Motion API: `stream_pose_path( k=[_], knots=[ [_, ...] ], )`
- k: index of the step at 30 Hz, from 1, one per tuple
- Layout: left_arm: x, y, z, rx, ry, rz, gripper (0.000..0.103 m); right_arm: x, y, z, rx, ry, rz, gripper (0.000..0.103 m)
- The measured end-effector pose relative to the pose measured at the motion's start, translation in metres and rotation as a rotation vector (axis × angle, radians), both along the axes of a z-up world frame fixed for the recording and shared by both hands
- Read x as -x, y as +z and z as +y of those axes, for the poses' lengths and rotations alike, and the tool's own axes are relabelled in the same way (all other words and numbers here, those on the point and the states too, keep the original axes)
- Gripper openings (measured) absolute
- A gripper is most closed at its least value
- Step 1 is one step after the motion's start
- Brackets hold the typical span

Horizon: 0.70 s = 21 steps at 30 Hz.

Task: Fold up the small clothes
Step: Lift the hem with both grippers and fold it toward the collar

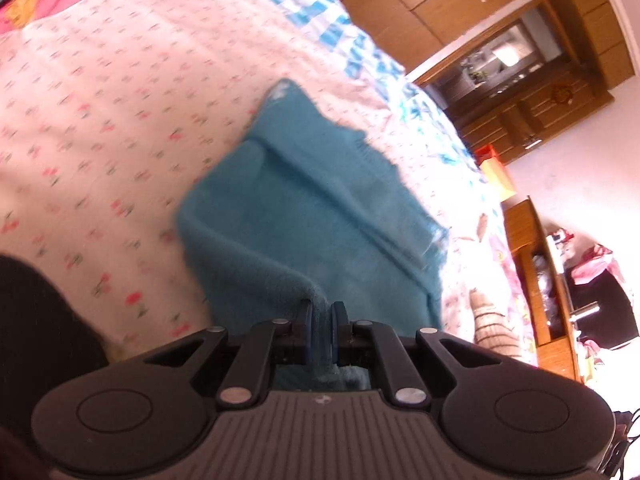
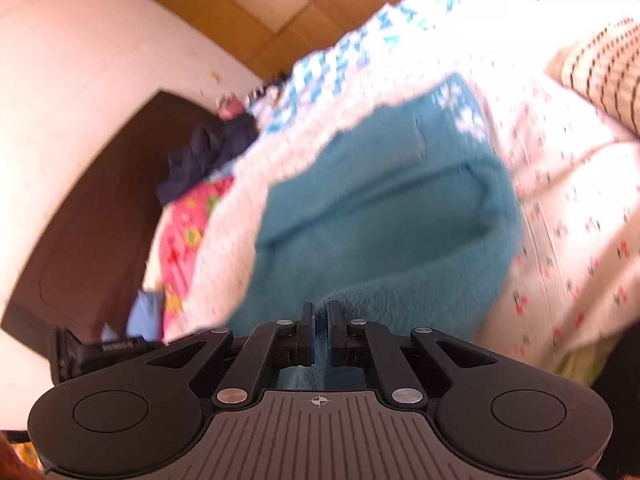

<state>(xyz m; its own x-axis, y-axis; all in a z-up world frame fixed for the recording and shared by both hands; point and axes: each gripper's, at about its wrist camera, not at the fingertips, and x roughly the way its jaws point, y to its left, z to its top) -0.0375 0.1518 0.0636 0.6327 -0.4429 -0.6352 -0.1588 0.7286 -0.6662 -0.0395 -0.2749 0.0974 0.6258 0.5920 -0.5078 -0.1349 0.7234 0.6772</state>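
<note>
I am seeing my left gripper (image 1: 322, 312) pinching the near edge of the teal fleece garment (image 1: 320, 208), its blue pads (image 1: 307, 328) pressing together with a fold of cloth running between them. My right gripper (image 2: 320, 314) is doing the same on its side, jaws nearly together and clamping the garment's (image 2: 384, 216) fuzzy hem. From both grips the garment is spreading away over the flowered white bedsheet (image 1: 100, 100), creased lengthwise, its far edge lying blurred. Beyond it a blue-and-white patterned cover (image 1: 320, 12) is showing, and a striped beige cushion (image 2: 600, 72) is lying near the garment on the sheet (image 2: 568, 208). A wooden cabinet (image 1: 520, 92) is standing well apart past the bed.
</note>
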Motion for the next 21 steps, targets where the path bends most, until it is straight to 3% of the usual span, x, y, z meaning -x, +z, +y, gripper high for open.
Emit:
stream_pose_path(
  k=[2, 3, 9, 14, 17, 21],
  knots=[
    [-0.018, 0.005, -0.003, 0.011, -0.011, -0.022, 0.014, -0.013, 0.010, -0.003, -0.011, -0.036, -0.040, 0.006],
    [-0.026, 0.007, -0.004, 0.020, -0.011, -0.035, 0.014, -0.022, 0.015, -0.006, -0.018, -0.058, -0.059, 0.001],
    [-0.100, 0.021, -0.010, 0.037, 0.002, -0.143, 0.011, -0.086, 0.041, -0.017, -0.001, -0.179, -0.190, 0.002],
    [-0.126, 0.016, -0.013, 0.005, -0.041, -0.127, 0.011, -0.112, 0.022, 0.010, 0.226, 0.067, -0.088, 0.007],
    [-0.111, -0.008, -0.015, -0.038, -0.083, -0.044, 0.011, -0.088, -0.009, 0.031, 0.395, 0.203, 0.008, 0.007],
    [-0.085, -0.025, -0.029, -0.109, -0.198, 0.022, 0.011, -0.045, -0.037, 0.040, 0.464, 0.351, 0.141, 0.012]
  ],
)
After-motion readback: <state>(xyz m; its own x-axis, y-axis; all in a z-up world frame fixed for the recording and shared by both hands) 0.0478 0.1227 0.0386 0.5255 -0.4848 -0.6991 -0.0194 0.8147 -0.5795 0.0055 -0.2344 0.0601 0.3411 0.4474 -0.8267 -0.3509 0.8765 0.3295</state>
